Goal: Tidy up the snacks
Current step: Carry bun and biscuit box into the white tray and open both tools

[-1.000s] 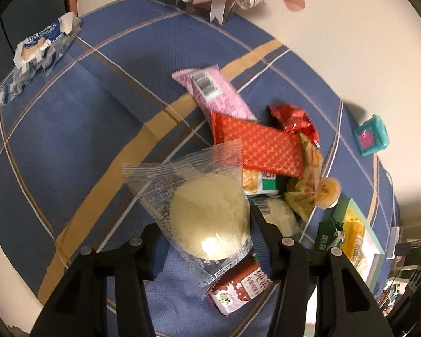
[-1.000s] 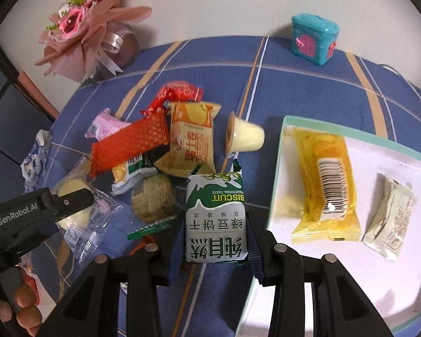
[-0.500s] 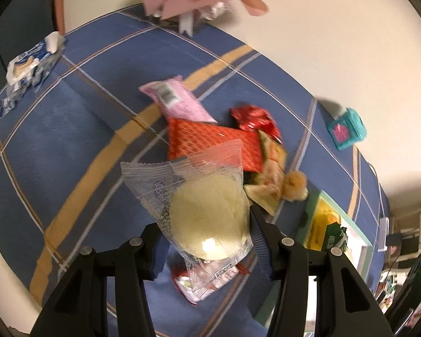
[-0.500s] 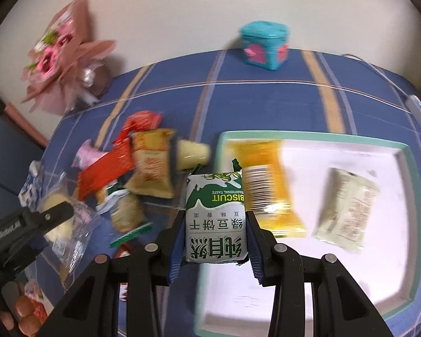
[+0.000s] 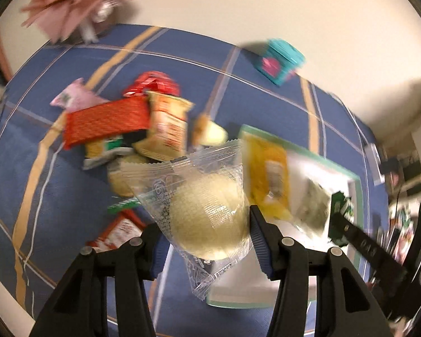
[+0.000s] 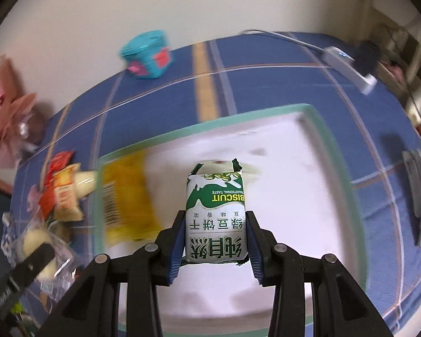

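Right gripper (image 6: pixel 214 241) clamped biscuit pack (image 6: pixel 215 213) between pads above tray (image 6: pixel 336 151); left gripper (image 5: pixel 207 238) pinched wrapped bun (image 5: pixel 209 219) beside tray

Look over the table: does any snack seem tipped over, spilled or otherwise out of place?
One does: the small jelly cup lies on its side on the blue cloth beside the snack pile, not upright. Nothing has spilled. The yellow packet lies flat in the white tray, as it should.

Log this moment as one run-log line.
left gripper: shut on clear-wrapped bun | right gripper: shut on green biscuit pack | over tray
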A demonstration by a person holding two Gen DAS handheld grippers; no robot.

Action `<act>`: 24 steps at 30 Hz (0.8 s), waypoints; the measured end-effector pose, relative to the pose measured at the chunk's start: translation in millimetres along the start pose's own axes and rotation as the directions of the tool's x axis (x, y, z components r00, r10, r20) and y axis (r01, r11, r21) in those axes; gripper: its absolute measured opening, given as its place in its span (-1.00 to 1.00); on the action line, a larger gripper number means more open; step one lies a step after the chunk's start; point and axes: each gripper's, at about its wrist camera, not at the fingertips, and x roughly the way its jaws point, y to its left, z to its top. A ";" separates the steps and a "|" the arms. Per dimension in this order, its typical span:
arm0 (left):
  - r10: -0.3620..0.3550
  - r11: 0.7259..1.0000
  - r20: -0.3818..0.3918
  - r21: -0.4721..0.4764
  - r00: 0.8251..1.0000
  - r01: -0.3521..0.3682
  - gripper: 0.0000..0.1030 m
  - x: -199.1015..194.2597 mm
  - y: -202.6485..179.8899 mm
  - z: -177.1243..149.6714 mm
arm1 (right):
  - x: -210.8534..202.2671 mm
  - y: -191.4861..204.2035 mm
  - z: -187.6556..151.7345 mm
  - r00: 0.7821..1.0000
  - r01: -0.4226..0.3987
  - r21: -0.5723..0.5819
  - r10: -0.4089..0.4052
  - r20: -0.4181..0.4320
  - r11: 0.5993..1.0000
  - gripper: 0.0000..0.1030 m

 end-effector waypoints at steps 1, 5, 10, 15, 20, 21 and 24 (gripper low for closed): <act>-0.001 1.000 -0.004 0.023 1.000 0.001 0.05 0.5 -7.3 -3.3 | -0.9 -7.2 1.0 1.000 0.008 0.013 -0.008 0.001 1.000 -0.18; -0.011 0.995 -0.021 0.103 1.000 0.013 0.05 6.2 -34.0 -10.6 | -12.1 -29.2 4.3 1.000 0.027 0.059 -0.027 0.009 0.998 -0.18; -0.035 0.981 -0.044 0.187 0.998 0.043 0.05 13.1 -59.8 -24.1 | -22.6 -36.3 6.4 0.999 0.032 0.082 -0.033 0.014 0.996 -0.18; -0.033 0.970 -0.074 0.239 0.997 0.050 0.05 30.5 -73.1 -31.6 | -21.5 -31.5 4.0 1.000 0.008 0.080 -0.008 0.002 0.997 -0.18; -0.013 0.968 -0.104 0.247 0.994 0.039 0.05 48.4 -74.8 -34.7 | -10.8 -20.0 3.3 1.000 -0.007 0.062 0.008 -0.012 0.998 -0.18; -0.010 0.968 -0.110 0.248 0.994 0.037 0.05 51.5 -74.6 -35.0 | -8.3 -18.8 3.0 1.000 -0.008 0.060 0.009 -0.018 0.998 -0.18; -0.006 0.968 -0.125 0.249 0.992 0.038 0.05 58.1 -74.2 -36.3 | -1.7 -14.8 1.4 0.999 -0.003 0.056 0.005 -0.039 0.998 -0.18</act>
